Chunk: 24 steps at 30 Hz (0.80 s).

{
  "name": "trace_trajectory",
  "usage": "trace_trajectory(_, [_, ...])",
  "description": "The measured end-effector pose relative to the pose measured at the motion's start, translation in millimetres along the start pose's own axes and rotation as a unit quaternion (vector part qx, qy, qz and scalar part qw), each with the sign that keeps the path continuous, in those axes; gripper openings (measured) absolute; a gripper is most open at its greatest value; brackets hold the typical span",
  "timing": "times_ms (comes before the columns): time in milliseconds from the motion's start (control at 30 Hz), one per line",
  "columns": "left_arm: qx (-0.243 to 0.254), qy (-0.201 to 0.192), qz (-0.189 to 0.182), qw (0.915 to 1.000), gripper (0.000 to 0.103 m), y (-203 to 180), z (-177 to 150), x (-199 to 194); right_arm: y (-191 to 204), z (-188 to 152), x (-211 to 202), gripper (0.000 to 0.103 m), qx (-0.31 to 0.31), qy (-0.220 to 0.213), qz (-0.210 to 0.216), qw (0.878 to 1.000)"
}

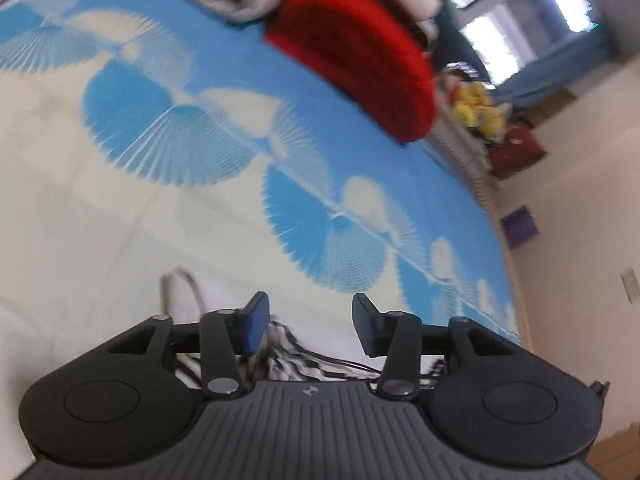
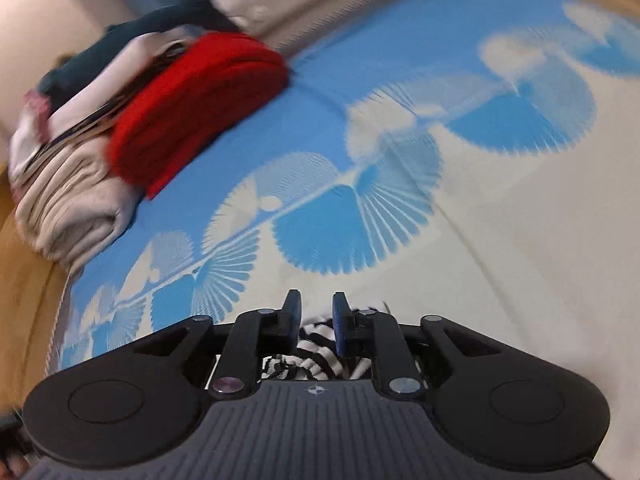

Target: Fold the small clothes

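On a bed spread with a blue-and-white fan-patterned sheet (image 1: 224, 128), we hold both grippers low over a small black-and-white striped garment (image 1: 288, 360), which lies bunched just under the fingers in both wrist views. Our left gripper (image 1: 308, 326) stands fairly wide, its pads clear of the cloth, with nothing gripped. Our right gripper (image 2: 316, 322) is parted only narrowly; striped fabric (image 2: 316, 354) shows in the gap, but the pads do not appear to press on it. Near the far edge sits a stack of folded clothes, a red knit (image 2: 196, 108) beside beige pieces (image 2: 68, 208). As we judge it, the risk now is a fold that springs apart: let go in a crumple, the garment could slump open, or a fingertip withdrawing could snag a layer and drag it askew.
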State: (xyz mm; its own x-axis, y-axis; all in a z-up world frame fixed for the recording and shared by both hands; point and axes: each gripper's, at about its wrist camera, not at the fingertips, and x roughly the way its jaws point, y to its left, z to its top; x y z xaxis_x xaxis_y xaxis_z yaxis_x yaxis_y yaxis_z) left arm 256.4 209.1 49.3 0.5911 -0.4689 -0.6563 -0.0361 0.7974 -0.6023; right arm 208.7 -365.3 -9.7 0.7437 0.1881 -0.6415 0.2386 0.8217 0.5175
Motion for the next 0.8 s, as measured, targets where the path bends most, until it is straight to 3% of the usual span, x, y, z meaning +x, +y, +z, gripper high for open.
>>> trace_trajectory(100, [0.048,0.065,0.015,0.9966,0.051,-14.1,-16.0,8.7,5.2,-7.1,-5.0,0.024,-0.023,0.012,0.031,0.999])
trace_trajectory(167, [0.080,0.116,0.036,0.9893,0.050,-22.7,-32.8,24.2,9.9,-15.3,-1.3,0.030,-0.035,0.048,0.057,0.997])
trace_trajectory(233, [0.107,0.137,0.052,0.9833,0.050,-30.2,-46.0,33.7,17.6,-31.0,8.2,0.047,-0.048,0.109,0.085,0.989])
trace_trajectory(367, [0.150,0.158,0.044,0.9750,0.061,-48.4,-60.5,55.9,47.5,-61.1,27.4,0.048,-0.125,0.193,0.093,0.969])
trace_trajectory(567, [0.191,0.150,0.065,0.9679,0.061,-63.1,-81.9,99.4,81.4,-87.2,48.4,0.047,-0.234,0.202,0.049,0.950])
trace_trajectory(600, [0.194,0.142,0.074,0.9679,0.059,-62.0,-84.3,105.8,85.2,-88.6,50.6,0.042,-0.247,0.192,0.038,0.949])
trace_trajectory(633, [0.199,0.136,0.085,0.9668,0.054,-62.2,-84.4,112.6,87.8,-89.3,53.9,0.020,-0.252,0.185,0.035,0.949])
trace_trajectory(667, [0.201,0.129,0.098,0.9661,0.023,-63.2,-80.9,116.4,87.9,-86.7,56.4,0.006,-0.247,0.181,0.039,0.951])
trace_trajectory(700, [0.199,0.113,0.104,0.9680,0.002,-64.3,-75.1,117.7,88.9,-84.0,58.5,0.001,-0.237,0.174,0.045,0.955])
trace_trajectory(800, [0.179,0.040,0.097,0.9783,0.001,-64.0,-54.0,109.6,94.0,-67.7,54.8,0.001,-0.221,0.120,0.062,0.966])
